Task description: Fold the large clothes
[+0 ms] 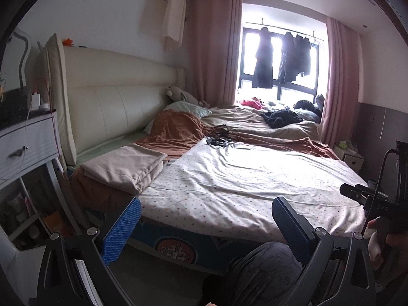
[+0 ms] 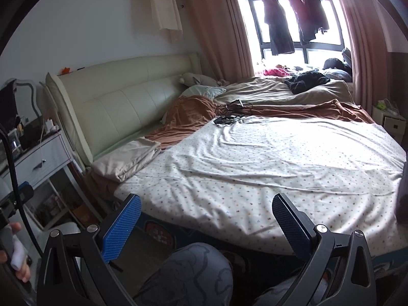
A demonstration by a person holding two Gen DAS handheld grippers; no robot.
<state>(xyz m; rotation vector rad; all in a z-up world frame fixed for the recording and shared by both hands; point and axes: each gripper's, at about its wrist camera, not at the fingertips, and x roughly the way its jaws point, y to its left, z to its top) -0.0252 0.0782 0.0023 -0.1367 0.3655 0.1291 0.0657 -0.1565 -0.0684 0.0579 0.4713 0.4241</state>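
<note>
Left wrist view: left claw and right claw both spread apart before dotted sheet.

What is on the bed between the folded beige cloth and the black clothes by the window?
A rumpled brown blanket and a tangle of black cables lie between the folded beige cloth and the black clothes; the right wrist view shows it best.

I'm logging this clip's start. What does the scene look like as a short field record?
left gripper: open, holding nothing, raised before the bed edge
right gripper: open, holding nothing
spread cloth: white dotted sheet lying flat over the bed, wrinkled
folded item: beige cloth stacked near the headboard
also on bed: brown blanket, dark garment
</note>
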